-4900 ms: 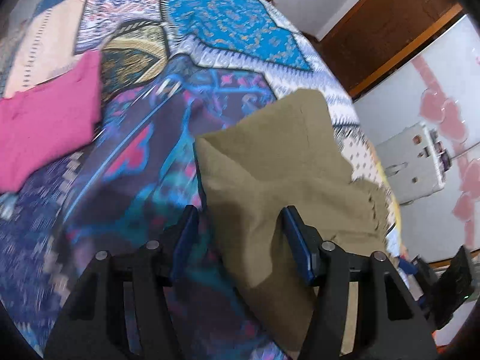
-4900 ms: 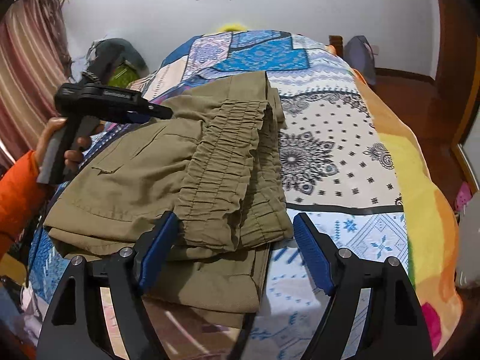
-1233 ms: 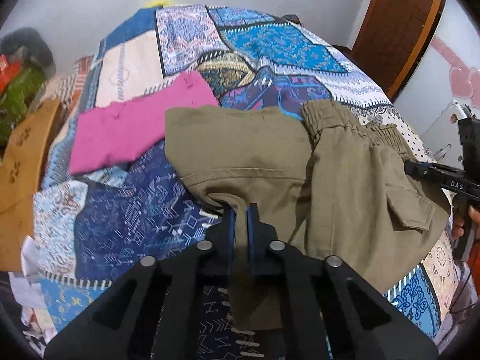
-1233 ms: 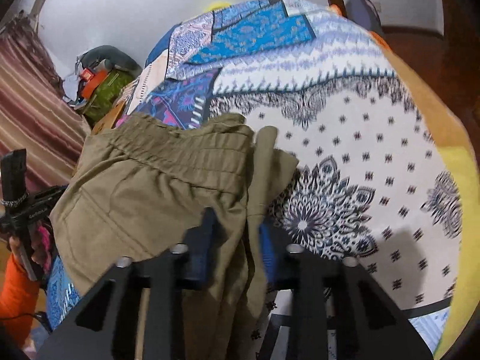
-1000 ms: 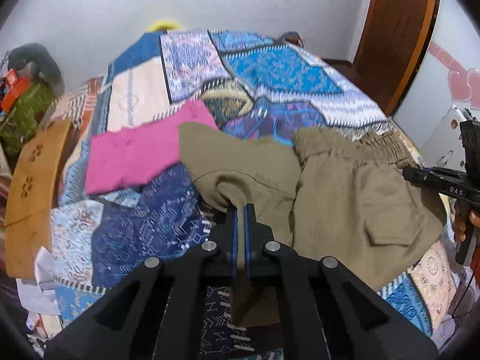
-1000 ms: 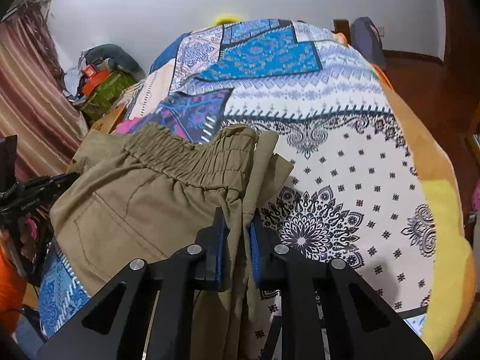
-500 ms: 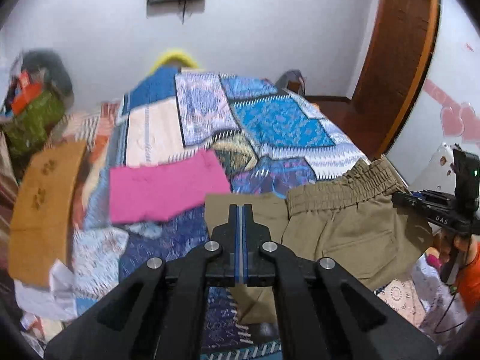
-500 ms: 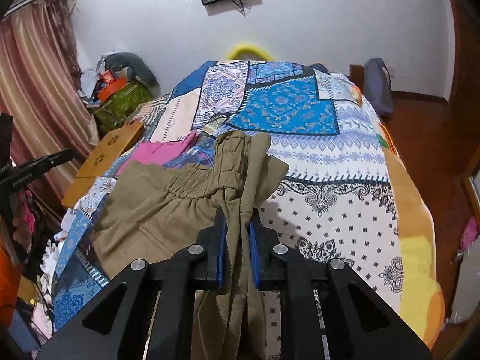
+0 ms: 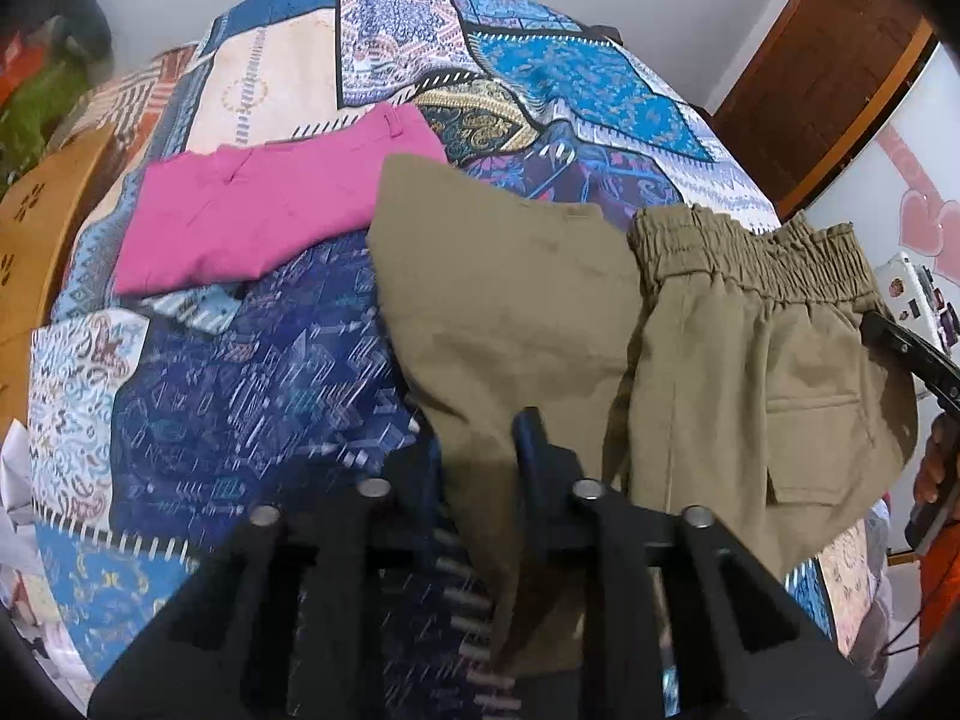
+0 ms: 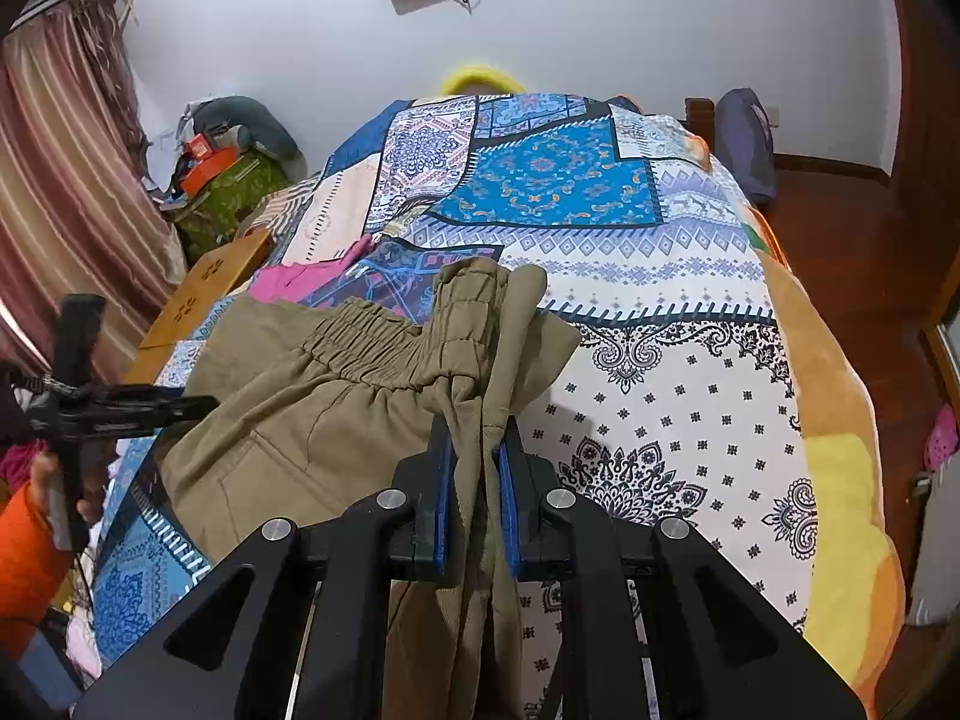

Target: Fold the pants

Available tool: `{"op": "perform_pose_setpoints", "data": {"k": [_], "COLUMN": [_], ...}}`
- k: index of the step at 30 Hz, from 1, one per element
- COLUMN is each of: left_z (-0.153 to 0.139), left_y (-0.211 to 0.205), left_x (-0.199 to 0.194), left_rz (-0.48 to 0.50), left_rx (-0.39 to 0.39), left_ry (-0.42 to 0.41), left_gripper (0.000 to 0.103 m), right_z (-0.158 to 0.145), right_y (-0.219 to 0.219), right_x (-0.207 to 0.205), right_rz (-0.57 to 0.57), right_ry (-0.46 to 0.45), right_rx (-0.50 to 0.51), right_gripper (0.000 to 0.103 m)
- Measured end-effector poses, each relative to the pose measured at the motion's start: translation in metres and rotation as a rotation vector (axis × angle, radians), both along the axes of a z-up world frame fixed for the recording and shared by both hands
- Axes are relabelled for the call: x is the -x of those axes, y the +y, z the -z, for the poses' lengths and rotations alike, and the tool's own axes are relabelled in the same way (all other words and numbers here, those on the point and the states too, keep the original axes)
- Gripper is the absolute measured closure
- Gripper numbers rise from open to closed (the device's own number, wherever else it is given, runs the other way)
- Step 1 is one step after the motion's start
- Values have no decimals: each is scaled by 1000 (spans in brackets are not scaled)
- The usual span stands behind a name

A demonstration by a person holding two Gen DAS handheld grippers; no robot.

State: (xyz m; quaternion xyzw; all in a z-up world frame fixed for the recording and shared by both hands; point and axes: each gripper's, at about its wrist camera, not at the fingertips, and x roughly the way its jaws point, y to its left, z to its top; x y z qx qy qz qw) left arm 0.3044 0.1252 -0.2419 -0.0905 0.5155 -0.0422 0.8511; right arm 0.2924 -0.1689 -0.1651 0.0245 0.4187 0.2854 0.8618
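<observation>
Olive-khaki pants [image 9: 528,300] lie on the patchwork quilt [image 9: 240,396], elastic waistband to the right and a leg panel spread toward the middle. My left gripper [image 9: 480,456] hangs low over the near edge of that leg. Its jaws are opening, with cloth still between them and the pads standing apart from it. In the right wrist view, my right gripper [image 10: 474,462] is shut on a bunched end of the waistband of the pants [image 10: 312,408], holding it up off the bed.
A folded pink garment [image 9: 264,210] lies just beyond the pants on the left. A wooden board [image 9: 36,228] leans at the bed's left side. A hand in an orange sleeve [image 10: 36,528] shows at the left. Wooden floor runs along the right edge of the quilt [image 10: 660,360].
My left gripper dropped toward the bed and its jaws parted from fully shut; the pant leg now lies spread on the quilt. My right gripper rose slightly, still clamped on the waistband.
</observation>
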Motion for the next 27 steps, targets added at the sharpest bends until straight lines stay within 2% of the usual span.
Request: {"op": "perform_pose_setpoints", "data": {"k": [1, 3, 13, 21, 27], "left_z": [-1, -5, -71, -123, -134], "left_y": [-1, -5, -7, 42, 94], "left_x": [-2, -5, 0, -6, -25], "left_rz": [-1, -6, -8, -83, -165], "left_rx": [5, -11, -106, -163, -205], "left_ry": [-3, -6, -145, -235, -260], "left_gripper": [95, 98, 100, 100, 100], "right_z": [0, 0, -32, -71, -87], "right_y": [0, 1, 19, 67, 125], "right_x": [0, -1, 0, -21, -54], "right_rz": [4, 4, -32, -90, -152], "right_ry": [0, -3, -81, -176, -229], "right_rx": [3, 16, 20, 3, -8], "right_gripper": [91, 91, 91, 91, 91]}}
